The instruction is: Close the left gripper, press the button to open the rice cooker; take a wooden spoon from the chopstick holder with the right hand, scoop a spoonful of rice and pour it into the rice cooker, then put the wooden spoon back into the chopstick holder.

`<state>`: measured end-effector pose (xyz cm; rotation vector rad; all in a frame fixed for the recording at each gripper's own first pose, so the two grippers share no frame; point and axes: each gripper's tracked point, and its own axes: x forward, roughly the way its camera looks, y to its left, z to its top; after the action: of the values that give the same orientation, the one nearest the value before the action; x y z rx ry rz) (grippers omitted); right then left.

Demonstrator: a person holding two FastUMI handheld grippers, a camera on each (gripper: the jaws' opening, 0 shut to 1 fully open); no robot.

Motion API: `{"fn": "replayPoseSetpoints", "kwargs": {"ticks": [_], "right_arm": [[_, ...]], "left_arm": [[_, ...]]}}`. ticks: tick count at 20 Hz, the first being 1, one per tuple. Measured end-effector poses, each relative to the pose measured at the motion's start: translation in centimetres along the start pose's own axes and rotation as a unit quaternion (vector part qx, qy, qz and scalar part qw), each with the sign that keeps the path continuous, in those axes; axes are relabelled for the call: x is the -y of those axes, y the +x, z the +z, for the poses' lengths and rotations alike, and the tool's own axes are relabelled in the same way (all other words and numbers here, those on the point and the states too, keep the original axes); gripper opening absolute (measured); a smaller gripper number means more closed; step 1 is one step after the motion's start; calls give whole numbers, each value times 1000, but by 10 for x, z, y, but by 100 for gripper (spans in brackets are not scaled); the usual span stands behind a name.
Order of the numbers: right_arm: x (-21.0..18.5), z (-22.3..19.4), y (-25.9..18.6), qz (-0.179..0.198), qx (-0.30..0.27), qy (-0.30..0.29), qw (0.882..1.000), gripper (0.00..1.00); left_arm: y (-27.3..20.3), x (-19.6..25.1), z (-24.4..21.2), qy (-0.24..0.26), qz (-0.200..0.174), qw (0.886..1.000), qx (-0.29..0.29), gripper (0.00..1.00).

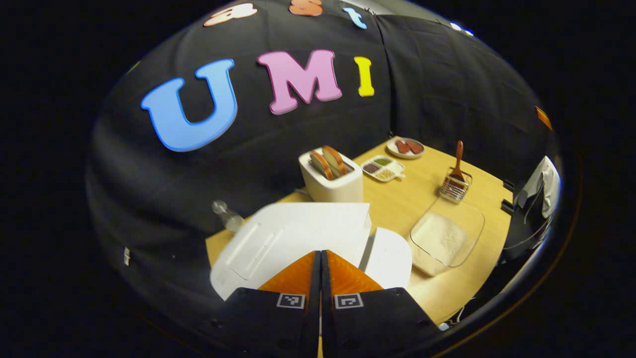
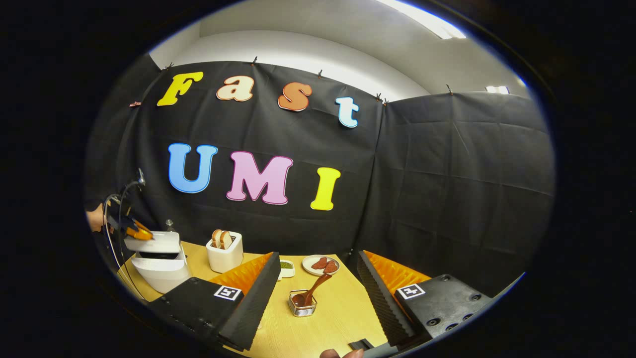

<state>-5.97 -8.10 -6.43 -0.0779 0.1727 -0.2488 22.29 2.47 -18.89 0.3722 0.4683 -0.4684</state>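
My left gripper [image 1: 320,252] is shut with nothing between its fingers, its tips just over the white rice cooker [image 1: 390,256]. The cooker's lid [image 1: 293,231] is tilted up in front of it. In the right gripper view the rice cooker [image 2: 161,271] shows a dark gap under its raised lid [image 2: 151,242], and the left gripper [image 2: 136,231] is at the lid's top. My right gripper [image 2: 318,293] is open, hovering above and short of the wire chopstick holder [image 2: 302,304]. The wooden spoon [image 2: 313,291] stands in the holder. A glass tray of rice [image 1: 447,238] lies right of the cooker.
A white toaster [image 1: 333,176] with bread slices stands behind the cooker. A divided dish [image 1: 382,168] and a plate [image 1: 405,147] with red pieces sit at the back of the wooden table [image 1: 397,204]. A small bottle [image 1: 226,214] stands at its left edge.
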Motion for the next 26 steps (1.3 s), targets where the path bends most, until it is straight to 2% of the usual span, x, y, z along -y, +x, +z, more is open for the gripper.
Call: {"fn": "replayPoseSetpoints", "kwargs": {"ticks": [2, 3, 4, 5, 6, 7, 9, 11, 15, 19, 21, 23, 26], "right_arm": [[12, -1, -5, -4, -4, 1, 1000, 98], [16, -1, -5, -5, -4, 0, 1000, 96], [18, -2, -5, -4, -5, 0, 1000, 98], [20, -4, -5, -3, -6, 0, 1000, 97], [21, -7, -5, 1, -7, 0, 1000, 98], [21, -11, -5, 6, -8, -2, 1000, 97], [25, -22, 0, 16, -12, -10, 1000, 97], [27, -30, 11, 30, -12, -15, 999, 98], [33, -44, 47, 63, -8, -7, 998, 98], [37, -70, 89, 99, -10, 7, 995, 98], [29, -87, 107, 134, -17, 16, 991, 98], [24, -111, 128, 164, -35, 25, 986, 98], [24, -150, 162, 181, -72, 48, 980, 98]], "left_arm": [[-33, -27, 47, -3, 78, 993, 88, 9], [-52, -33, 72, -15, 113, 984, 139, 10], [-72, -31, 88, -25, 127, 974, 184, 24], [-87, -21, 107, -28, 125, 966, 224, 61], [-105, -10, 105, -34, 123, 958, 255, 98], [-120, -1, 110, -41, 127, 950, 281, 95], [-155, 12, 112, -54, 140, 938, 313, 96], [-172, 35, 111, -75, 149, 932, 322, 96], [-198, 60, 109, -129, 193, 921, 313, 96], [-191, 89, 101, -177, 221, 917, 279, 96], [-187, 96, 97, -195, 246, 913, 262, 97], [-179, 109, 91, -205, 261, 911, 244, 97], [-175, 122, 94, -206, 278, 908, 235, 97]]}}
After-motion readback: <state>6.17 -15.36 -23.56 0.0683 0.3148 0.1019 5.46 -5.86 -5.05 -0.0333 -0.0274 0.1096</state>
